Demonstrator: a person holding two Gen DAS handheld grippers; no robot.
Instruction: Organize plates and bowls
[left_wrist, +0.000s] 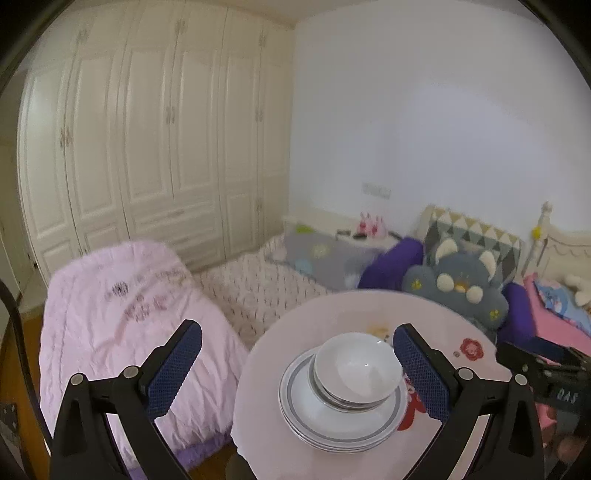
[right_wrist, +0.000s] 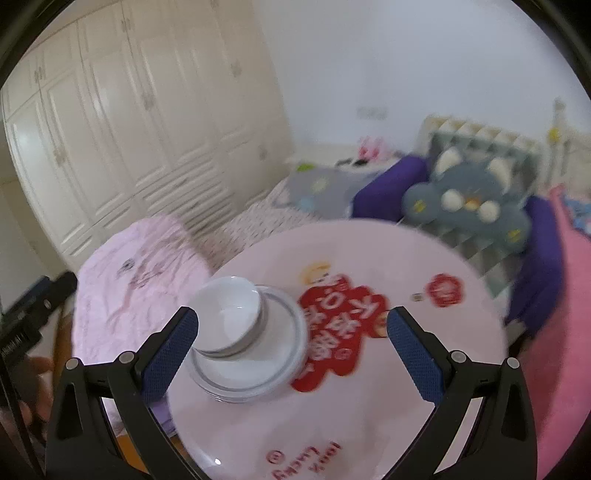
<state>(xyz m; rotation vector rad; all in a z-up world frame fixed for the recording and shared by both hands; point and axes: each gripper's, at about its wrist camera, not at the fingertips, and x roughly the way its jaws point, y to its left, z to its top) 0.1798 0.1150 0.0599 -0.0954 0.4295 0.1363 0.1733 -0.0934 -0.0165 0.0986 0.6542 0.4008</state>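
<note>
White bowls (left_wrist: 356, 369) are nested on a stack of grey-rimmed white plates (left_wrist: 332, 421) on a round pink table (left_wrist: 332, 321). My left gripper (left_wrist: 297, 363) hovers above the stack, open and empty, its blue pads either side of the bowls. In the right wrist view the same bowls (right_wrist: 229, 317) sit on the plates (right_wrist: 266, 365) at the table's (right_wrist: 369, 406) left side. My right gripper (right_wrist: 291, 341) is open and empty above the table, its left finger near the bowls. The right view is motion-blurred.
A bed lies behind the table with a folded pink quilt (left_wrist: 122, 325), a grey cat cushion (left_wrist: 458, 288) and purple pillows (left_wrist: 391, 266). White wardrobe doors (left_wrist: 147, 147) fill the left wall. The other gripper's black body (left_wrist: 546, 373) shows at the right edge.
</note>
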